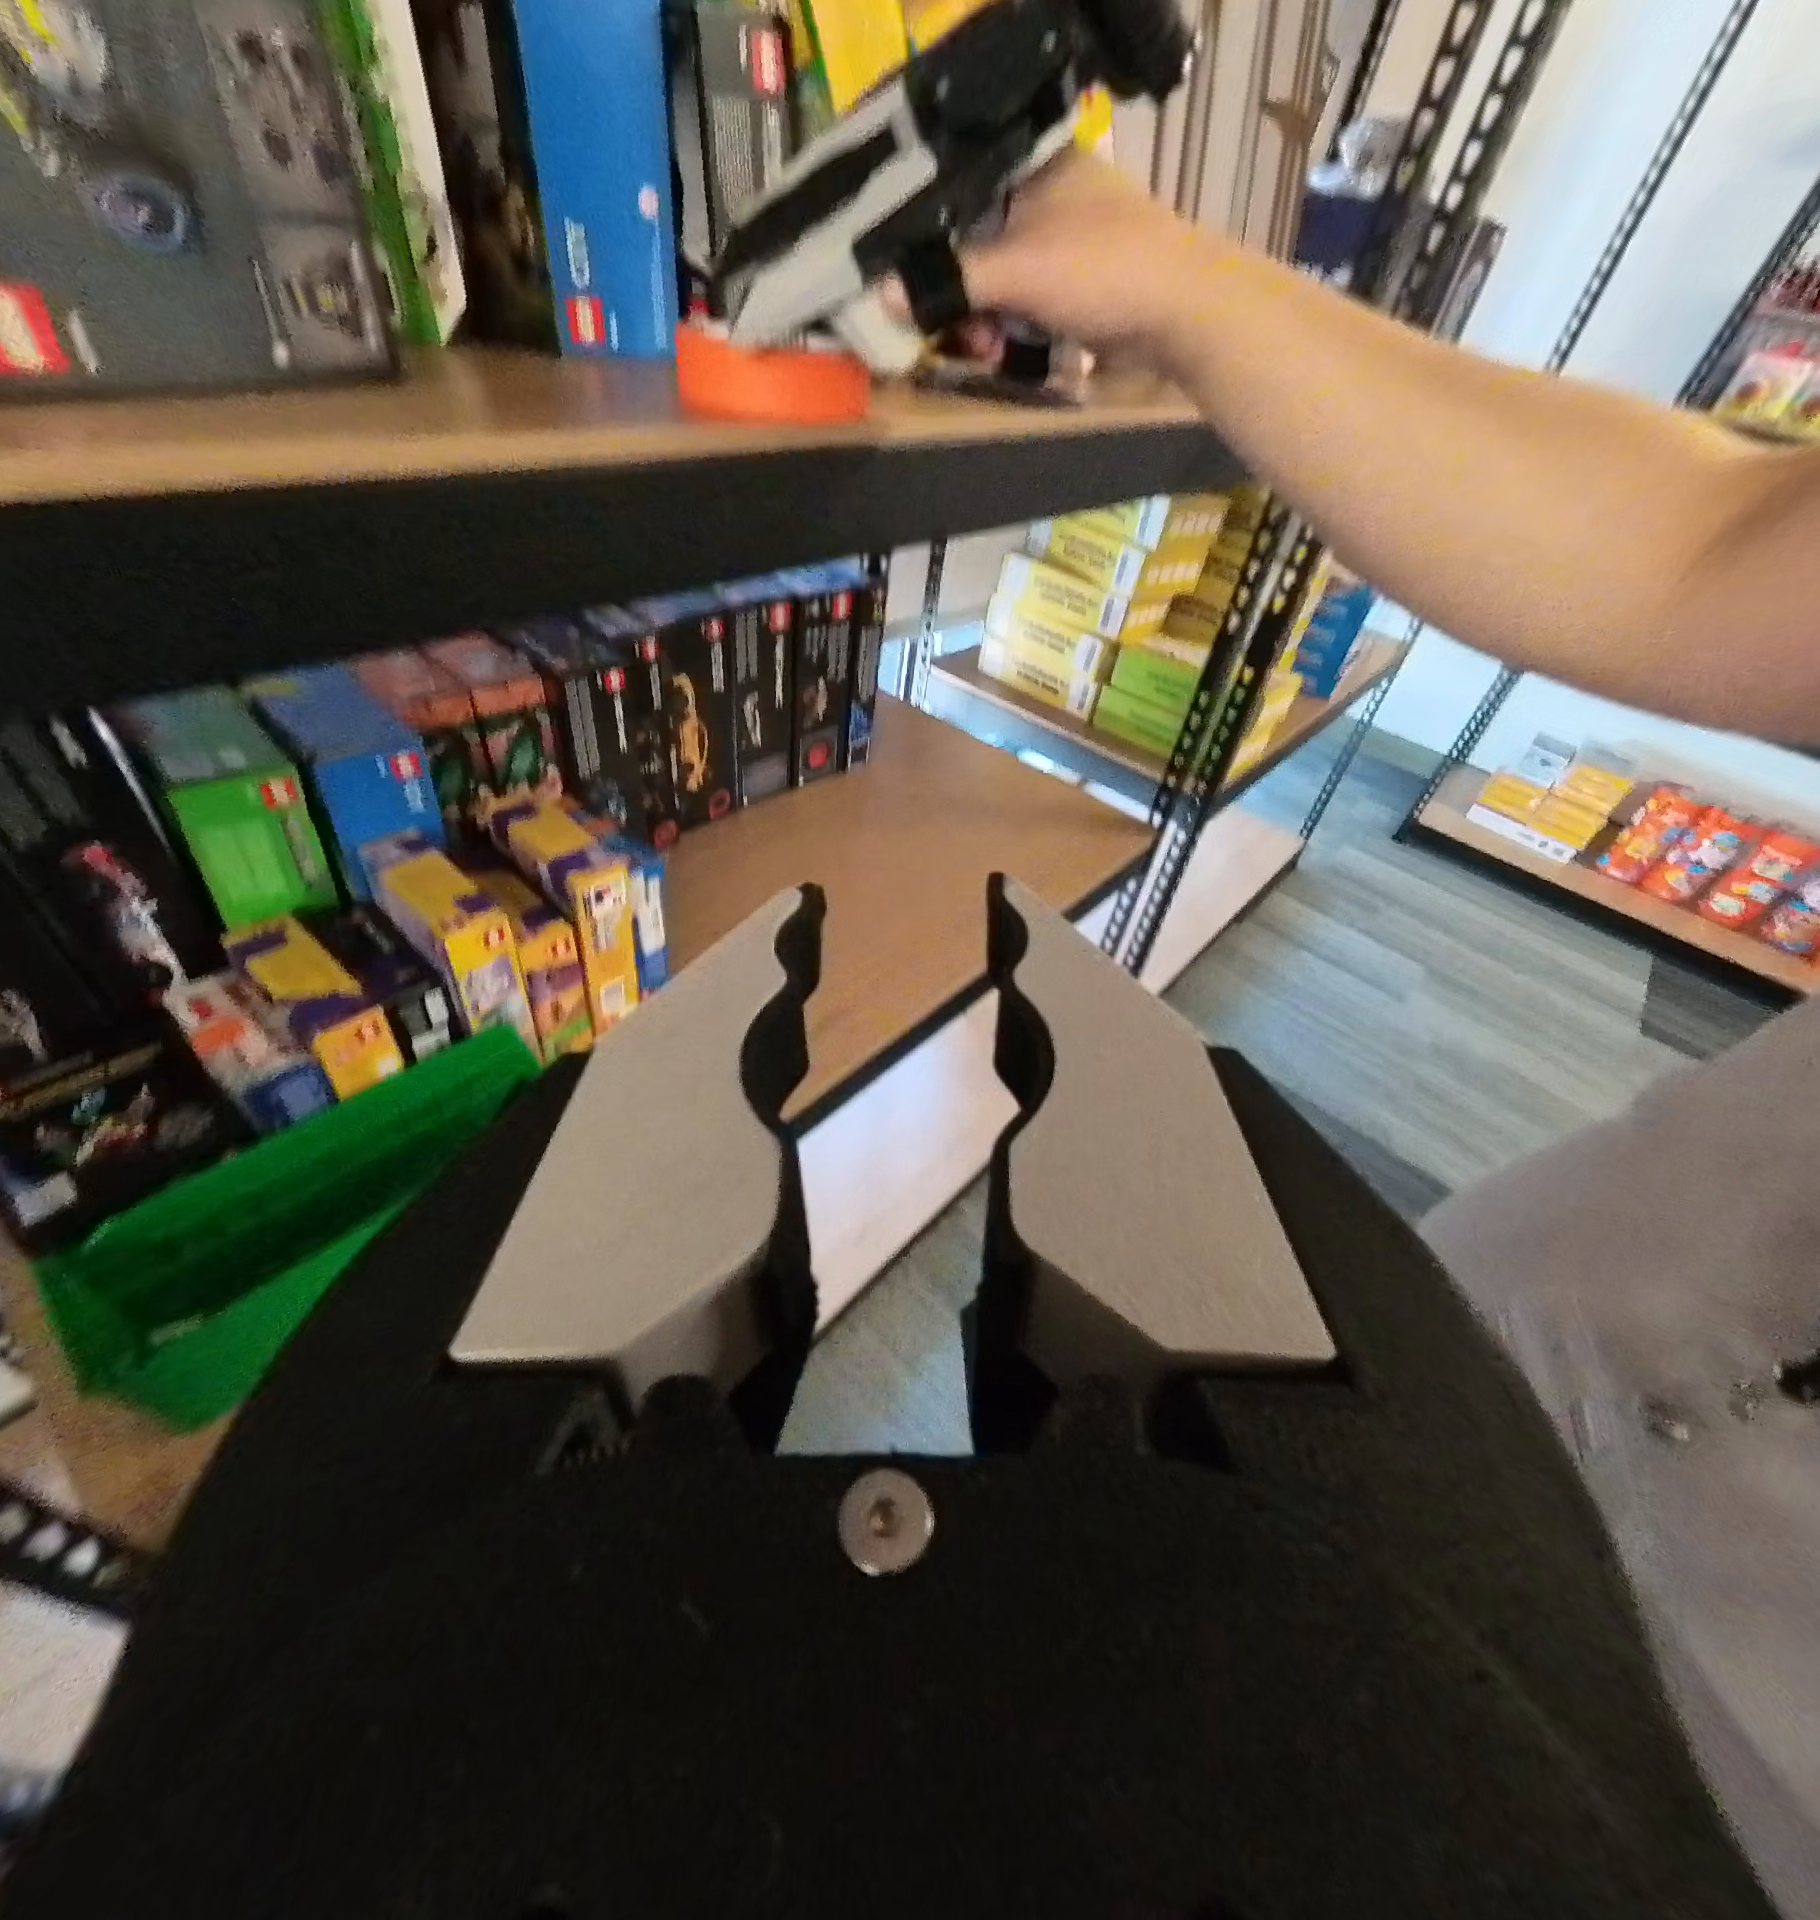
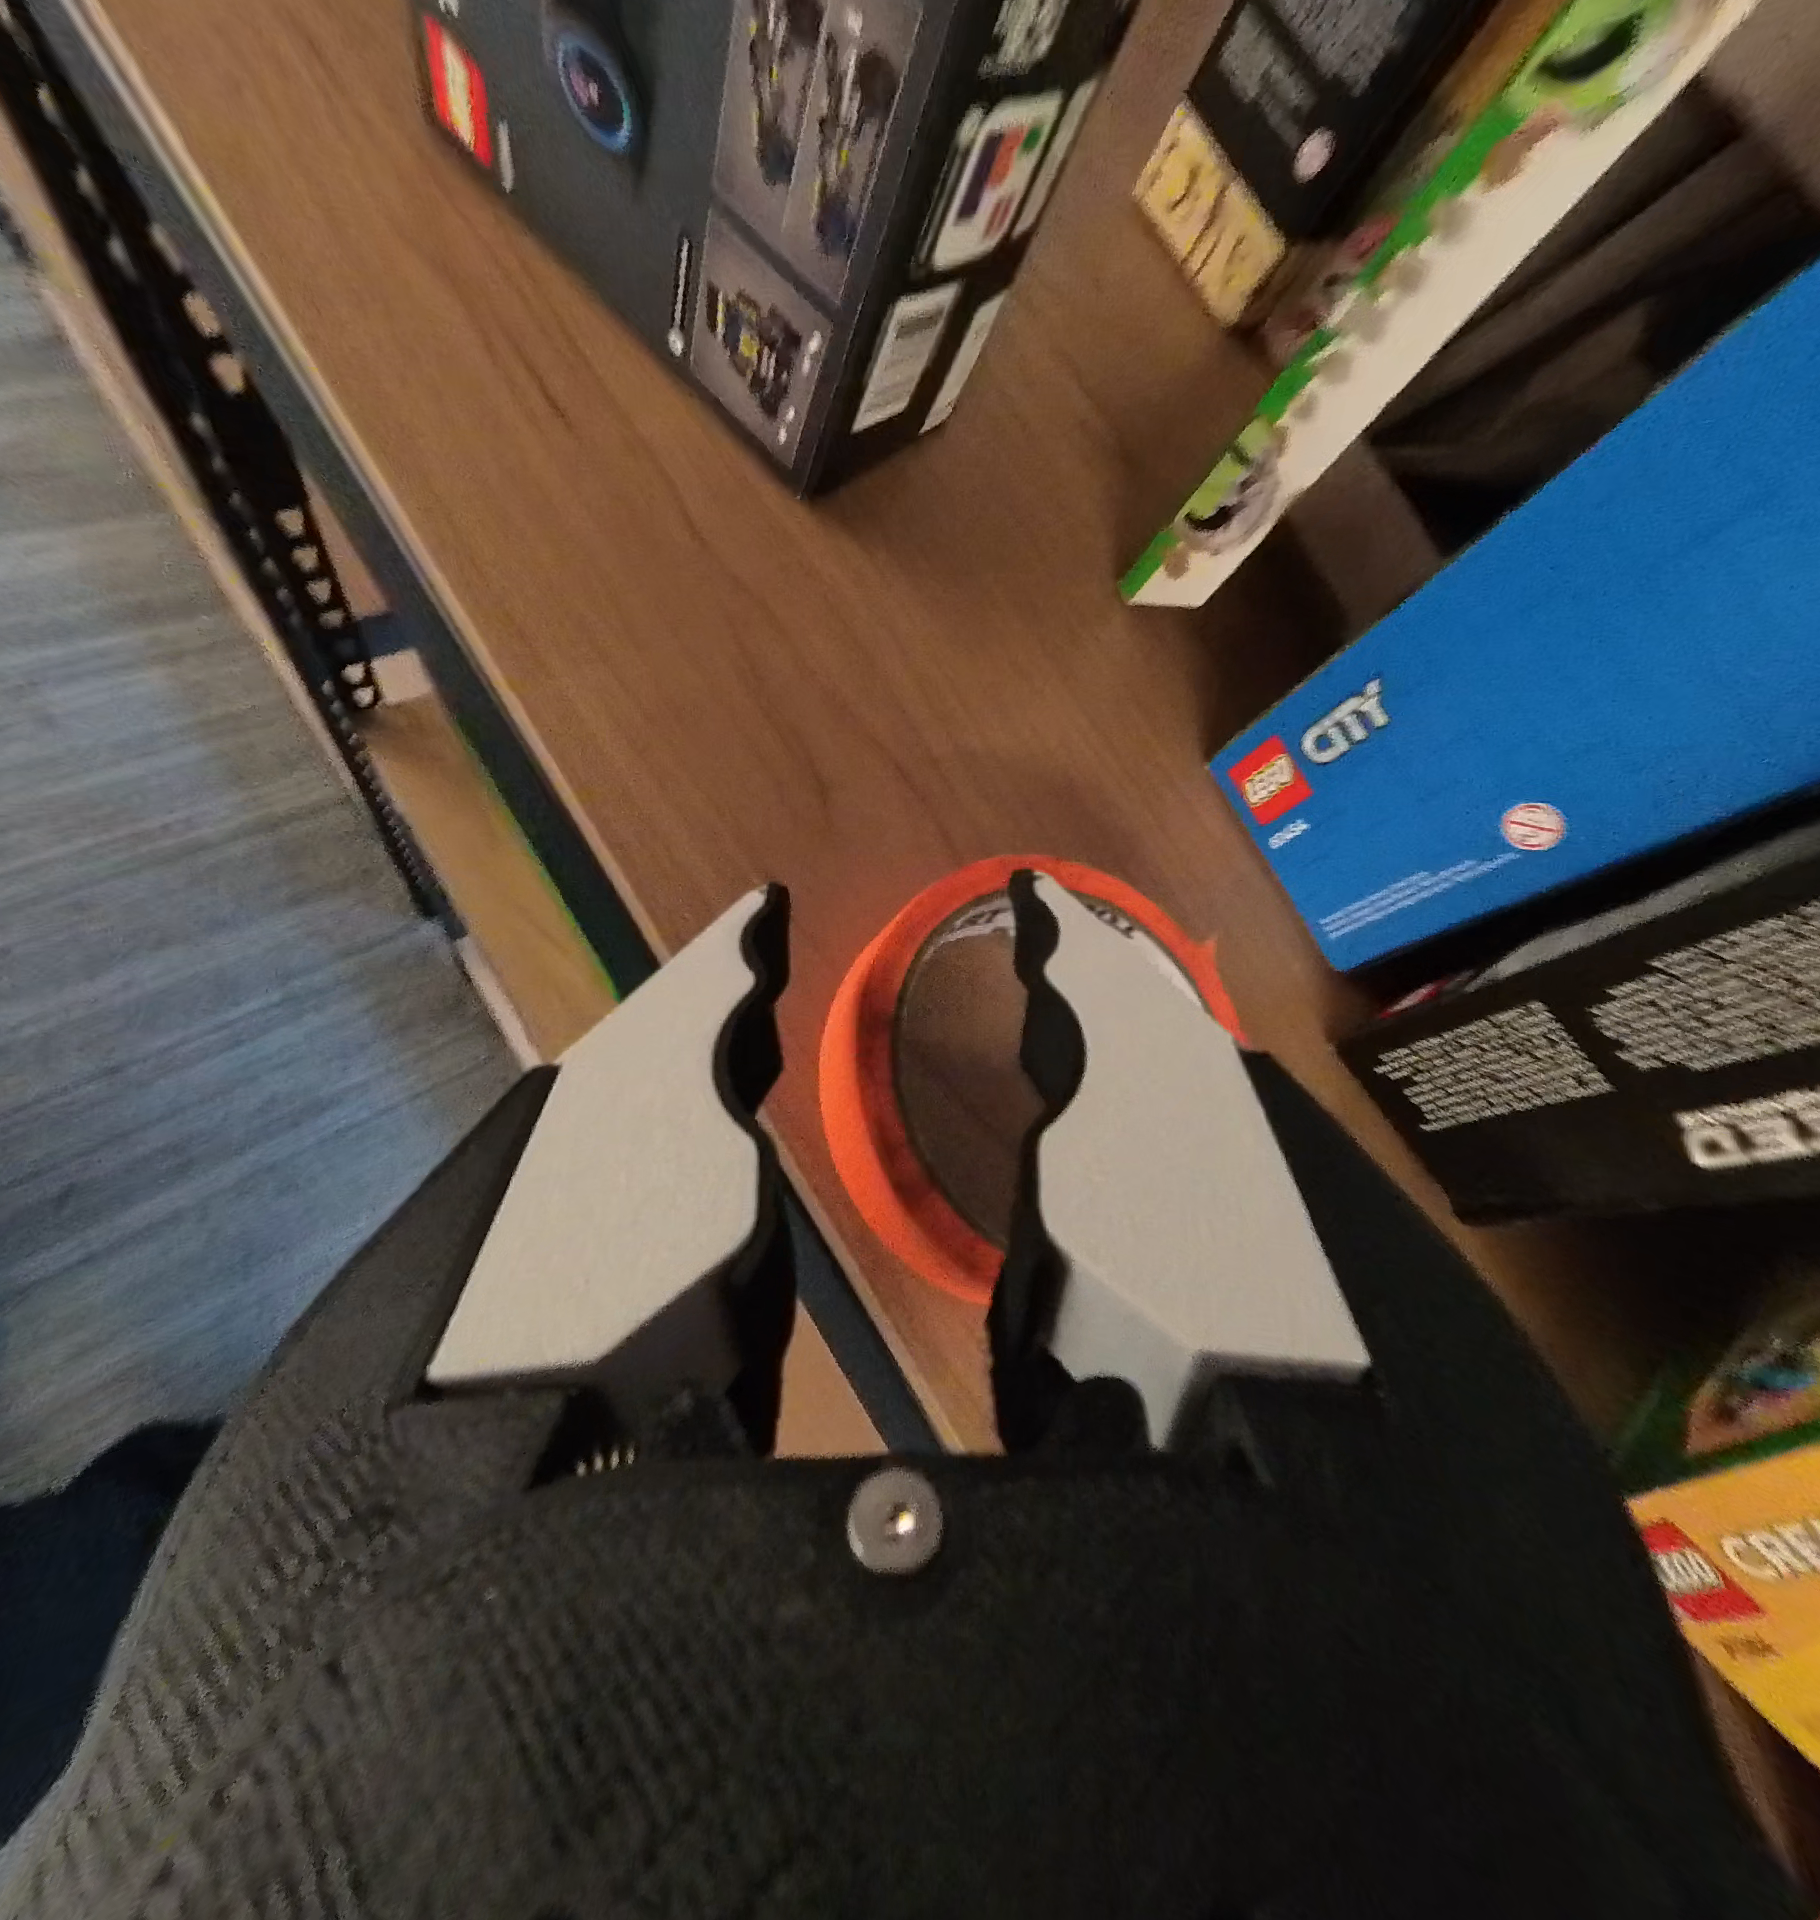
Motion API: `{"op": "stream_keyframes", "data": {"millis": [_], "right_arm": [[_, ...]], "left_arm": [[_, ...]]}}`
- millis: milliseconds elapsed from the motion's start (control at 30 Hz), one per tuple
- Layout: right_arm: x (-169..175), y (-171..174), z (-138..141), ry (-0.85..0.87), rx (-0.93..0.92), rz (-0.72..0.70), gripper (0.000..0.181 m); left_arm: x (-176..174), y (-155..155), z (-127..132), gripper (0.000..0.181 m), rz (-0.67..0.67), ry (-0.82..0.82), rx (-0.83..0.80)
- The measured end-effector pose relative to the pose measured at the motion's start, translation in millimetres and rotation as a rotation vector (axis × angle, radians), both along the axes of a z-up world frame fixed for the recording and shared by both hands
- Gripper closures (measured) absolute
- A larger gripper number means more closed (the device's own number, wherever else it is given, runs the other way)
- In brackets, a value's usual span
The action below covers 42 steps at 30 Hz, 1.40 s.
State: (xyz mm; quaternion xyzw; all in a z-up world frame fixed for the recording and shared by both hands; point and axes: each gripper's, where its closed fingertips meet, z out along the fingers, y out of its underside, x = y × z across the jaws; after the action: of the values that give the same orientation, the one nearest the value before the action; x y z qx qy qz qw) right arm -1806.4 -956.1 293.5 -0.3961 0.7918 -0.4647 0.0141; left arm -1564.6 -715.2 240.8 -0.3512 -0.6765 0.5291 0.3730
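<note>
An orange tape roll (image 2: 854,1101) lies flat on the upper wooden shelf (image 2: 677,623), near its front edge. My right gripper (image 2: 898,891) is open right over it: the roll's left wall sits between the fingers, and the right finger (image 2: 1124,1122) covers the hole. It is not closed on the roll. The left wrist view shows the roll (image 1: 771,379) with the right gripper (image 1: 781,312), held by a hand (image 1: 1072,260), tilted down onto it. My left gripper (image 1: 903,894) is open and empty, lower down, near the lower shelf's edge (image 1: 885,1070).
Toy boxes stand close around the roll: a blue box (image 2: 1612,675), a black box (image 2: 1664,1039) and a dark box (image 2: 729,208). Several boxes (image 1: 470,831) and a green plate (image 1: 262,1195) fill the lower shelf. A black upright post (image 1: 1197,748) stands on the right. Left tips to right tips: about 35 centimetres.
</note>
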Motion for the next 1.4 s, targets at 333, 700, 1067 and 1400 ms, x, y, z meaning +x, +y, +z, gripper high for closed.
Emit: {"op": "stream_keyframes", "data": {"millis": [333, 700, 1067, 1400], "right_arm": [[4, 10, -14, 0.219, -0.076, 0.213, 0.170], [101, 129, 31, 0.422, -0.812, 0.659, 0.173], [92, 213, 77, -0.324, -0.433, 0.962, 0.149], [55, 261, 95, -0.982, 0.581, 1.479, 0.123]], "left_arm": [[-89, -67, 10, 0.151, 0.098, 0.145, 0.145], [-139, -105, 136, 0.118, -0.027, 0.494, 0.157], [-143, -61, 153, 0.155, -0.319, 0.349, 0.038], [-150, 12, 159, 0.155, -0.796, 0.226, -0.054]]}}
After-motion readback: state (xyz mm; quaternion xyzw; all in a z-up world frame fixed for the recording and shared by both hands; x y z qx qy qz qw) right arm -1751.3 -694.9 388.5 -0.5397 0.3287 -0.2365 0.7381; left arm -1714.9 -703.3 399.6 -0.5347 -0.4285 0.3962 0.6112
